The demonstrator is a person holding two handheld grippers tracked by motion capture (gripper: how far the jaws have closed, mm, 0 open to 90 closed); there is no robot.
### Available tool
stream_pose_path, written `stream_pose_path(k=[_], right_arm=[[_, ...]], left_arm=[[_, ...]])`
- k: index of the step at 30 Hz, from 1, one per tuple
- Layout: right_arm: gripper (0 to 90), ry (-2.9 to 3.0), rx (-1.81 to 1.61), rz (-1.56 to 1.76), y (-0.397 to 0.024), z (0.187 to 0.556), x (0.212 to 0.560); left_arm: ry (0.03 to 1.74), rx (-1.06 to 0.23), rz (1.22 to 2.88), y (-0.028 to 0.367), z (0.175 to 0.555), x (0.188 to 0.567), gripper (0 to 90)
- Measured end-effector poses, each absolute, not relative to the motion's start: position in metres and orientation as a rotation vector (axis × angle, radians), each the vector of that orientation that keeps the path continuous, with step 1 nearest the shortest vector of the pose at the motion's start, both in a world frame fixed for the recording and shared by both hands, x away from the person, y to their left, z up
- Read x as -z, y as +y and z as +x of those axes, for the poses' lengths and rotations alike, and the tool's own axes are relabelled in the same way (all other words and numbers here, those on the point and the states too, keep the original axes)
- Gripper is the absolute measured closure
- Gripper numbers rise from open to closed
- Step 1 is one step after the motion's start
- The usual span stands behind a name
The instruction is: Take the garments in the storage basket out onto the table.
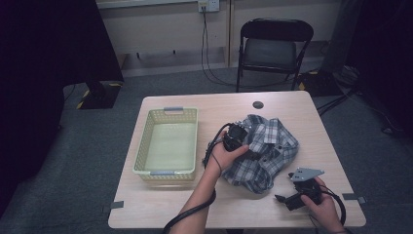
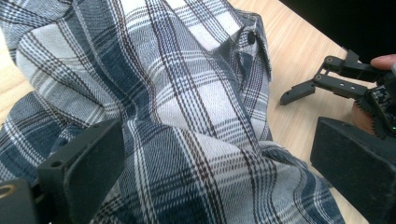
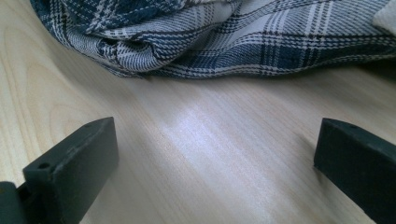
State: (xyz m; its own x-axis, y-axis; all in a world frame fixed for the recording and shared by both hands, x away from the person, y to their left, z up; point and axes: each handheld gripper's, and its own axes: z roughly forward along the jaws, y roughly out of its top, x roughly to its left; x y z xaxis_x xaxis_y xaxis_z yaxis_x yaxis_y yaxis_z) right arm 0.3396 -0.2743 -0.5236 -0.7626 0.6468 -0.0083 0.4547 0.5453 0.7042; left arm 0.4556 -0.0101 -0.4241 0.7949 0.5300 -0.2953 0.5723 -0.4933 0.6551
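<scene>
A blue and white plaid shirt (image 1: pixel 267 152) lies crumpled on the right half of the wooden table (image 1: pixel 160 200). My left gripper (image 1: pixel 237 134) hovers over the shirt's left part, pointing down at it. Its jaws stand wide apart over the shirt (image 2: pixel 187 107) folds, and the left gripper (image 2: pixel 217 140) is open. My right gripper (image 1: pixel 285 199) rests near the table's front right edge, just off the shirt's near hem. It is the right gripper (image 3: pixel 215 140) with open jaws over bare wood, the shirt (image 3: pixel 210 42) edge lying beyond them. The right gripper (image 2: pixel 322 79) also shows in the left gripper view.
A pale yellow plastic basket (image 1: pixel 140 146) stands empty on the table's left half. A small dark round cap (image 1: pixel 258 105) sits in the tabletop near its far edge. Behind the table stands a black folding chair (image 1: pixel 272 48), with cables on the floor.
</scene>
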Motion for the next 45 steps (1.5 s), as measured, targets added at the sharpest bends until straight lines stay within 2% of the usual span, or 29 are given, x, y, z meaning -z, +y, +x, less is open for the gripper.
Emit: stream_pose_path(k=[16,45], right_arm=[[0.0,2.517,-1.032,0.919,-0.274,0.340,0.524],[0.0,2.517,-1.032,0.919,-0.274,0.340,0.524]], left_arm=[[0.795,0.070,2.210,0.011,0.443,0.423,2.8],[0.738,0.074,2.235,0.021,0.425,0.430,2.8]])
